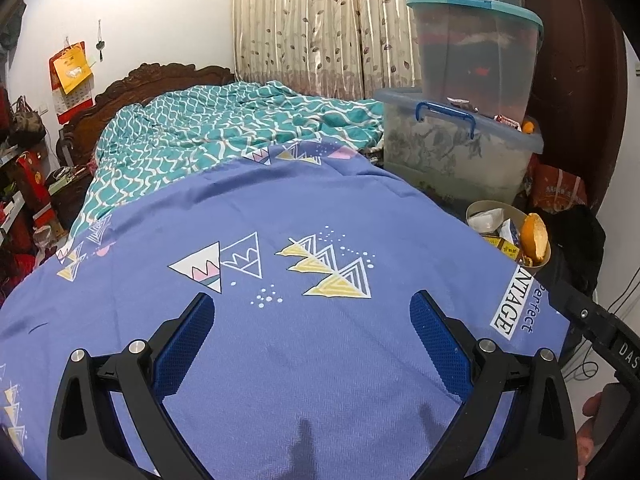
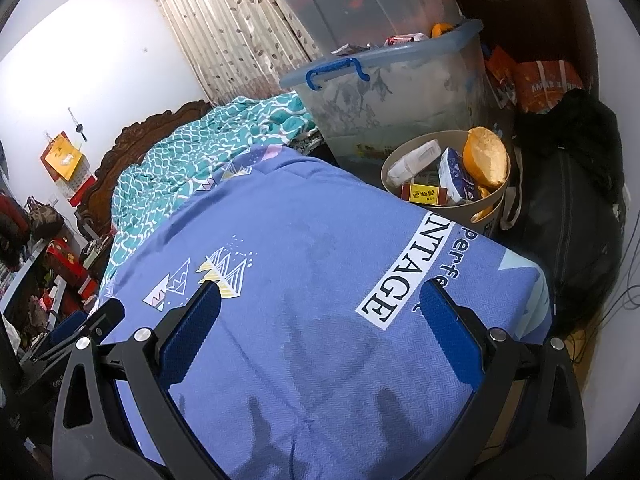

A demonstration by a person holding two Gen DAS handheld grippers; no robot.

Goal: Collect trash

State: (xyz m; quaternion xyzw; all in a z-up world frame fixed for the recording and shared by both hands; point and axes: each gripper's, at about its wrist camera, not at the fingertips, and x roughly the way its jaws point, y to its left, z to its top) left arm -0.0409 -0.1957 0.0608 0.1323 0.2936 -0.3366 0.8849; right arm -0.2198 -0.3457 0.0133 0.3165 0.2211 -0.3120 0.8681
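Left gripper (image 1: 312,312): held nearest, above the blue bedsheet (image 1: 320,360); jaws spread wide, nothing between the blue pads.
Right gripper (image 2: 320,300): also over the sheet, jaws wide apart and empty; its base is cut off by the lower edge.
Bedsheet print: "VINTAGE" lettering (image 2: 380,292) is partly hidden behind the right finger.
Waste bin (image 2: 390,168): just beyond the bed's right corner, filled with trash: an orange peel (image 2: 486,156), a red-and-yellow box (image 2: 424,194), a white-blue carton (image 2: 456,178); its lower part is hidden by the bed.
Storage boxes (image 2: 400,92): stacked behind the bin; contents blurred through the plastic.
Teal quilt (image 1: 224,132): bunched at the far end.
Headboard (image 1: 120,88): mostly covered.
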